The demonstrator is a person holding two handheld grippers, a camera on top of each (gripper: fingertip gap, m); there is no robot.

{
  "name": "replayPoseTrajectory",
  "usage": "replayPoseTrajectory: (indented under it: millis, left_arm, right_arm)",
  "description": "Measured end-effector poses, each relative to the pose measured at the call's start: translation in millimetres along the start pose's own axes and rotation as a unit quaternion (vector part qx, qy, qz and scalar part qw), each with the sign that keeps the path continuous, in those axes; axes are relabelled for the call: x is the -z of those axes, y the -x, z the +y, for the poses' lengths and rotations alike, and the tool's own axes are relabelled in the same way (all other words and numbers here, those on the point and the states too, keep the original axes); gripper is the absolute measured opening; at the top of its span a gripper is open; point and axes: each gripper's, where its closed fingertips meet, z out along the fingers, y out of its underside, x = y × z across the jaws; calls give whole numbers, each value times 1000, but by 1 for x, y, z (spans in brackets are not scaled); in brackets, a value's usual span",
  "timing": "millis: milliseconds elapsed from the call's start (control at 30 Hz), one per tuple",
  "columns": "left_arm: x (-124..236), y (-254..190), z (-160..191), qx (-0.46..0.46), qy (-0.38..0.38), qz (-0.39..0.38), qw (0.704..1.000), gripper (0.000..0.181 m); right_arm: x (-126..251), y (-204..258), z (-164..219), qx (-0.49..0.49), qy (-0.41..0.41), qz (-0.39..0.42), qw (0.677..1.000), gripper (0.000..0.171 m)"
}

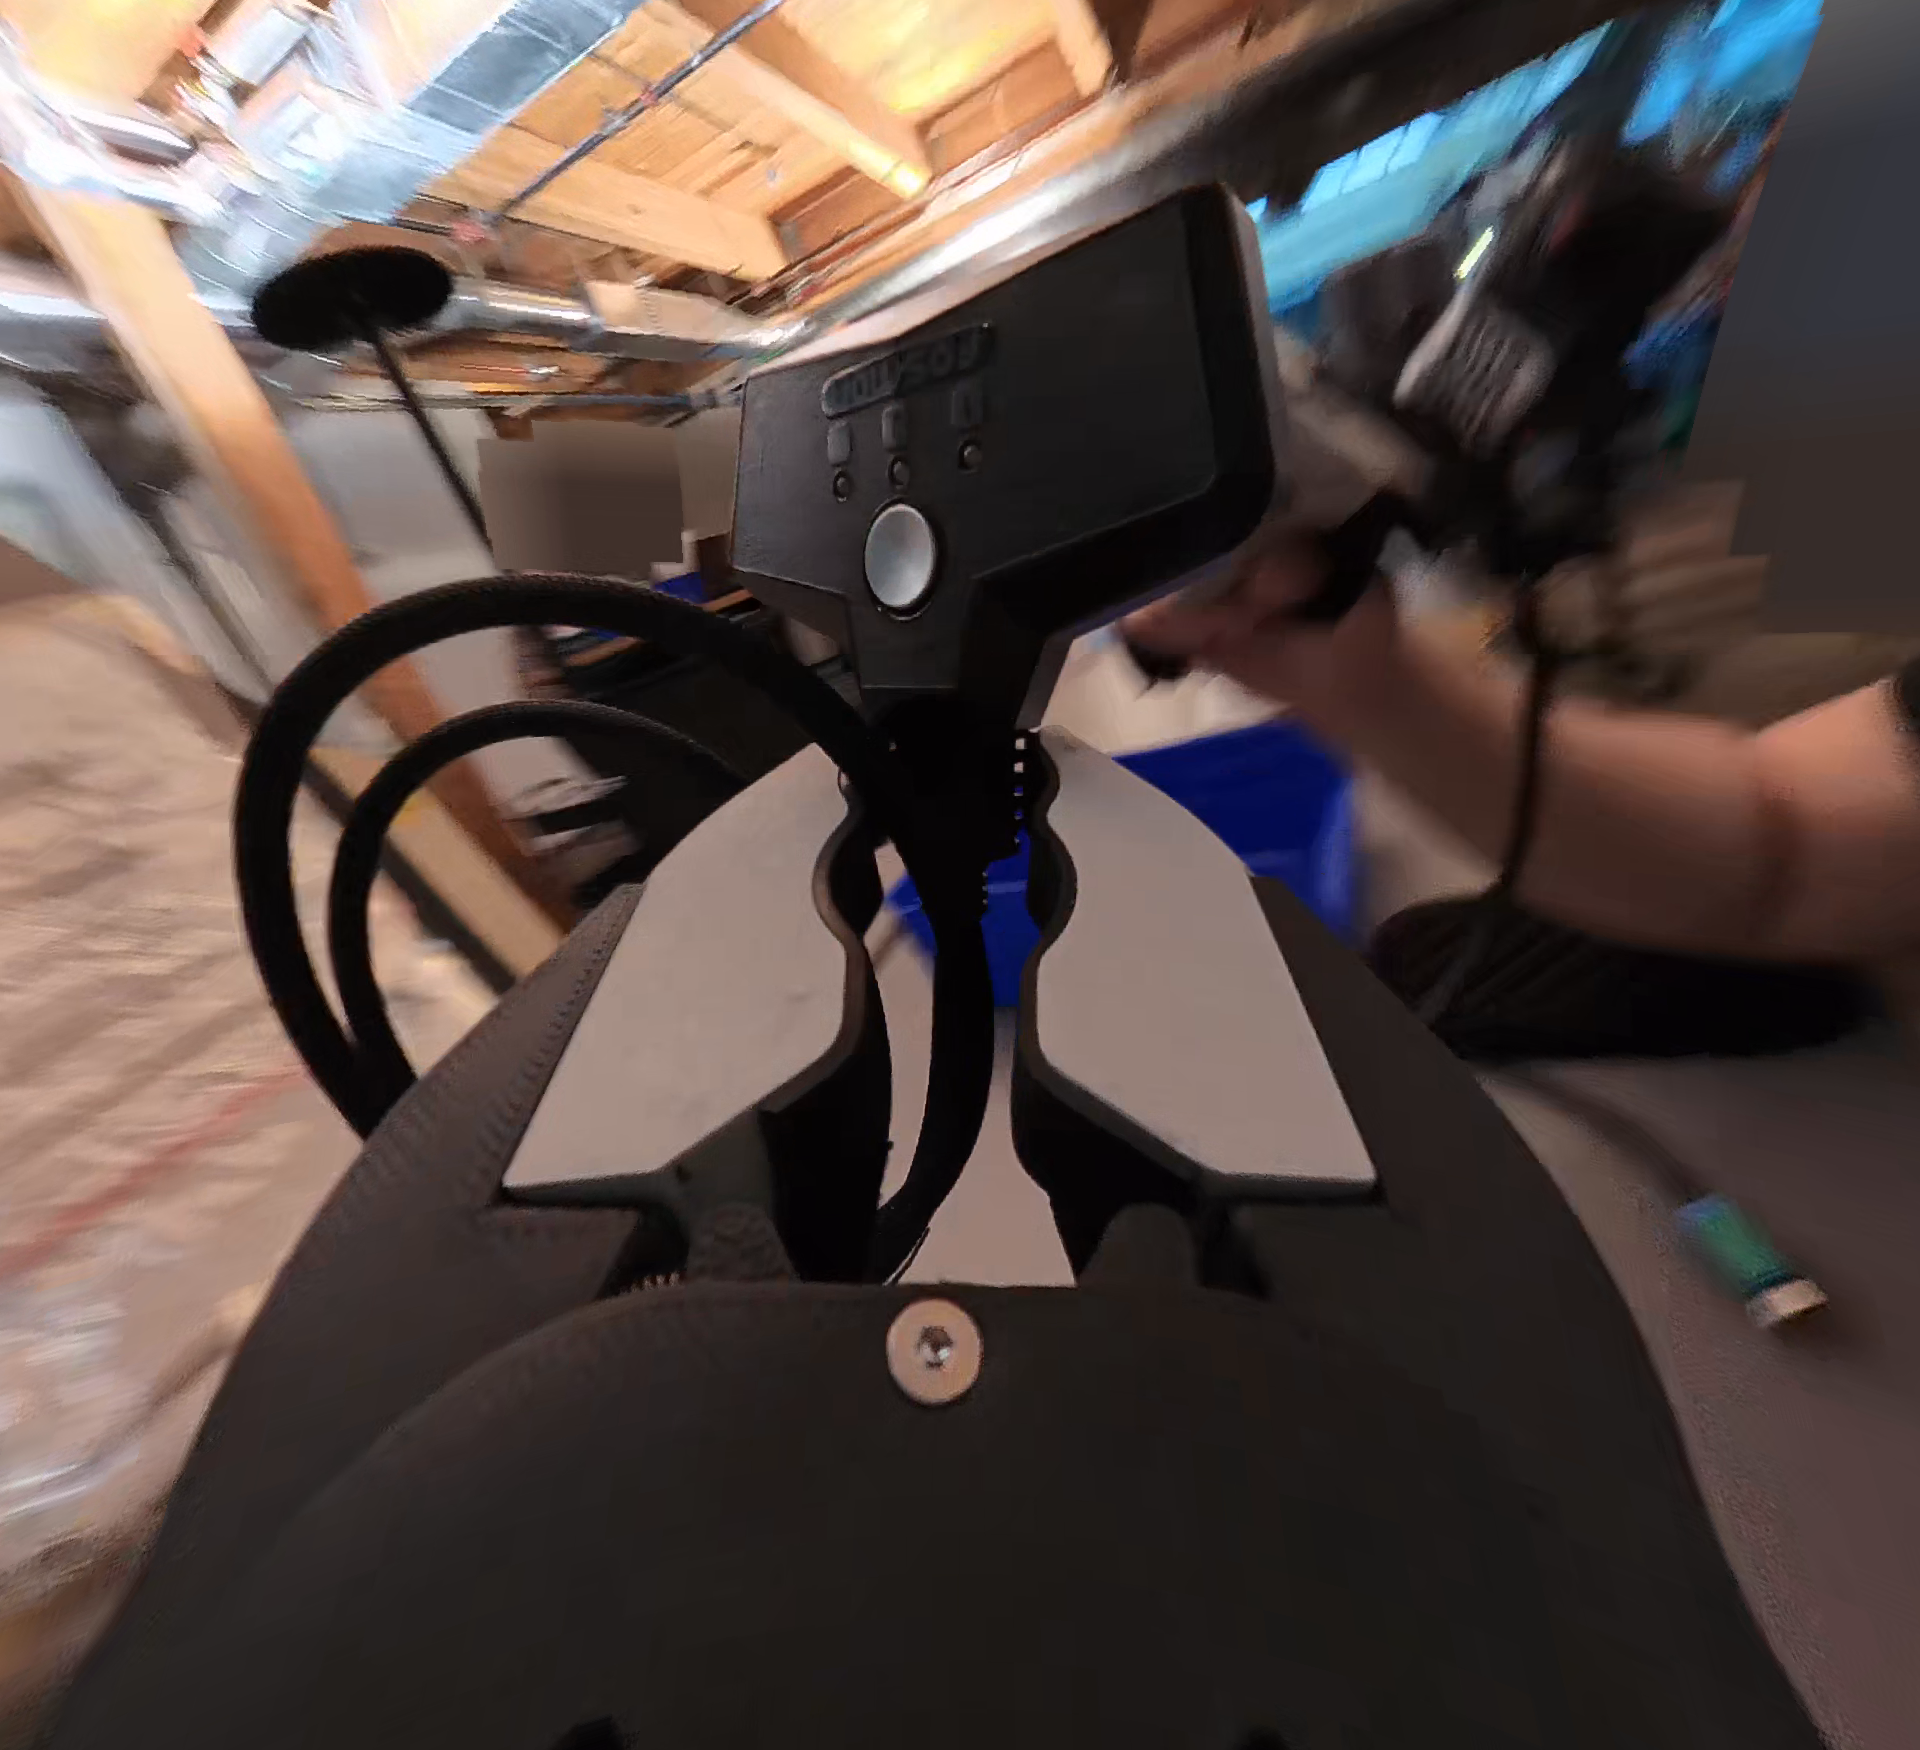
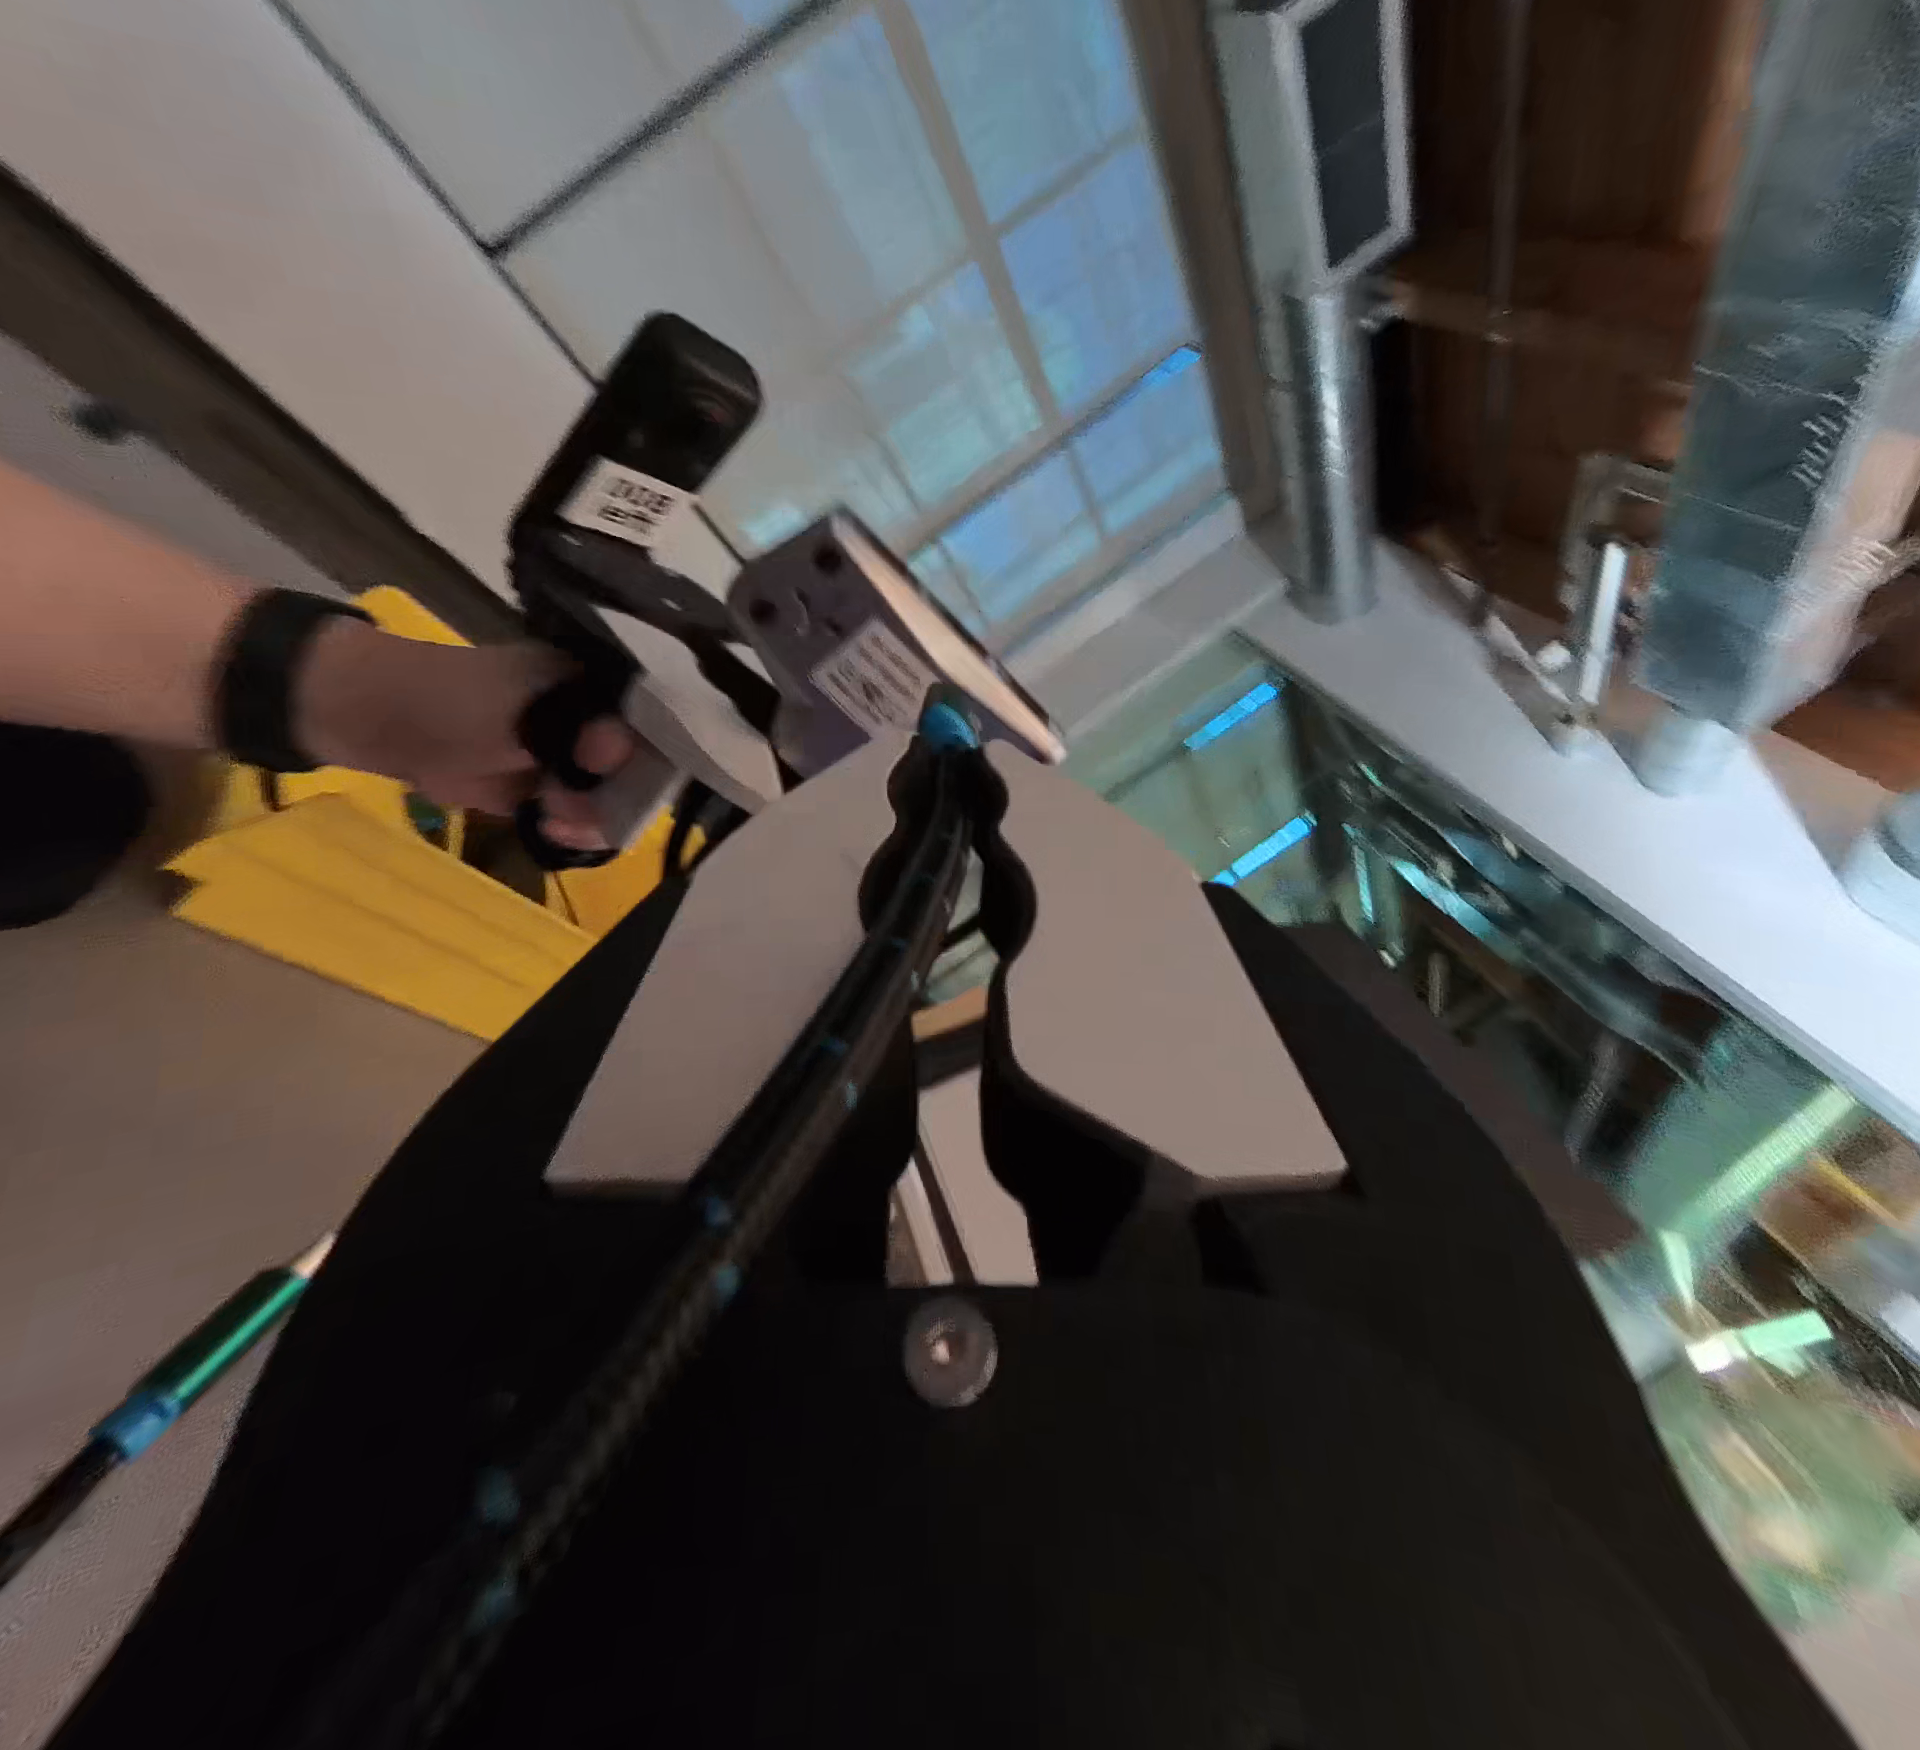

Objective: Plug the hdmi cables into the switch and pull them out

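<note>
The left tongs (image 1: 951,770) are closed on the black tail of the switch (image 1: 997,443), holding the switch raised above the bench (image 1: 1683,1451) with its button face toward the left wrist camera. The right tongs (image 2: 951,765) are closed on the blue-collared plug (image 2: 948,726) of a braided HDMI cable (image 2: 727,1212), the plug touching the edge of the switch. A loose green plug (image 1: 1745,1259) lies on the bench, below and right of the switch.

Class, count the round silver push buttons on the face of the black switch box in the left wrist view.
1. The silver button sits low on the switch box, just above the neck that the left gripper clamps. The box's other faces are hidden.
</note>
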Motion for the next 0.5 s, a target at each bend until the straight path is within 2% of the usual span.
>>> replayPoseTrajectory:
  millis: [67,167,233,500]
  left_arm:
    - [-2,-5,7,-61,37,-7,997,24]
    - [-7,-14,15,-123,73,-2,990,24]
    - [-10,-22,19,-144,91,9,985,24]
    - [-17,-56,39,-139,153,108,972,24]
  right_arm:
    - [10,-2,-10,13,1,-20,1000,156]
    - [24,2,-18,39,18,-59,997,158]
    - [32,6,-20,33,33,-92,995,7]
    - [58,20,-5,91,108,-163,976,7]
